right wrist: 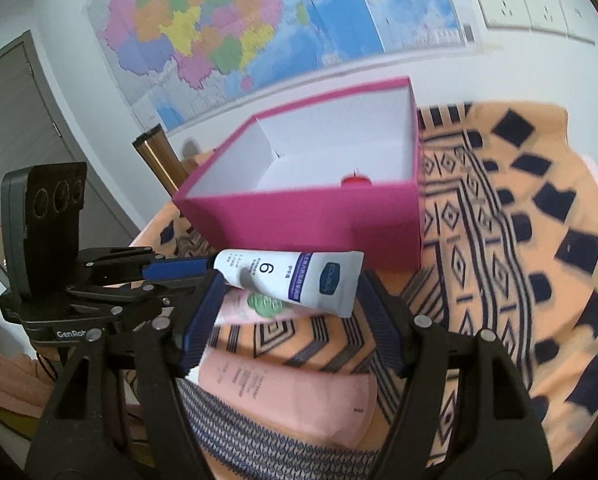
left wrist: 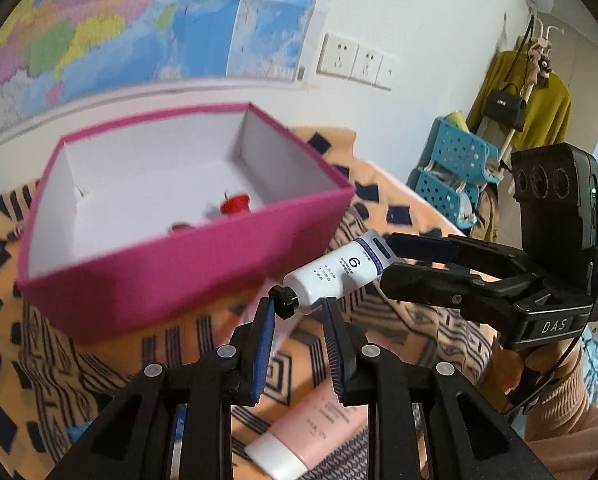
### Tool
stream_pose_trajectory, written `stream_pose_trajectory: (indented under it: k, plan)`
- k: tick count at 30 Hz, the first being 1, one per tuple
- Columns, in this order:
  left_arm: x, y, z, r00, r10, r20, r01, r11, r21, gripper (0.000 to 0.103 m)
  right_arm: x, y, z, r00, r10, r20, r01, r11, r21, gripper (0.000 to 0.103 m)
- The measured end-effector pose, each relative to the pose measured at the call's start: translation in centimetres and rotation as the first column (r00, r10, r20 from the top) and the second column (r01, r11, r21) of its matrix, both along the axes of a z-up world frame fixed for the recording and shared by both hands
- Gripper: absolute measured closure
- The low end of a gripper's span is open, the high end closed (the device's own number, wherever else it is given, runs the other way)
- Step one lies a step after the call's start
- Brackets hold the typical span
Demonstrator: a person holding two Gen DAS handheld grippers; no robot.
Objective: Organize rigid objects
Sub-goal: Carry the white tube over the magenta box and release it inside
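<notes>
The left tool (left wrist: 300,307) is clenched on the black cap end of the white tube (left wrist: 331,276). Its blue pads (left wrist: 263,344) pinch the neck just behind the cap. The right tool (right wrist: 291,282) grasps the same white tube at the other end, with its jaws set wider across the flat crimped tail. The tube hangs between the two tools, clear of the cloth, tilted with the cap lower in the left wrist view. A large "6" shows on its side.

Directly below the tools, two more tubes lie on the patterned orange cloth (right wrist: 499,240) that covers the desk. The long pink tube (right wrist: 291,396) with a white cap lies nearest, partly on a blue-grey woven piece. A smaller pink tube with a green print (right wrist: 259,305) lies just beyond it and is partly hidden by the white tube.

Farther out, toward the desk's far edge by the wall, stands the magenta box (right wrist: 307,216), open at the top and white inside. A red object (right wrist: 355,179) lies on its floor, too blurred to identify. A hand in a peach sleeve (left wrist: 559,400) holds the right tool. Behind the desk a coloured map (right wrist: 227,32) hangs on the wall, with white sockets (right wrist: 531,4) beside it.
</notes>
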State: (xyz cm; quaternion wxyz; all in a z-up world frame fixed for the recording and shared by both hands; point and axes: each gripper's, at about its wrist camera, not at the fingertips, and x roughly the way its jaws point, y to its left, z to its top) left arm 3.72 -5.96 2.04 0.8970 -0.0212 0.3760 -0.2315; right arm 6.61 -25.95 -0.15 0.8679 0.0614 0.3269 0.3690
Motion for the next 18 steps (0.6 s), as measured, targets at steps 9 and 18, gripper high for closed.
stream_pose_trajectory:
  k: [9, 18]
  plan:
    - [1.8, 0.4, 2.4, 0.998, 0.013, 0.063, -0.013, 1.000, -0.004, 0.079, 1.6, 0.8, 2.9, 0.997, 0.002, 0.078, -0.002, 1.000, -0.006, 0.032]
    - [3.9, 0.7, 3.4, 0.996, 0.024, 0.088, -0.025, 1.000, 0.011, 0.079, 4.2, 1.5, 4.1, 0.995, 0.002, 0.098, 0.000, 1.000, -0.014, 0.032]
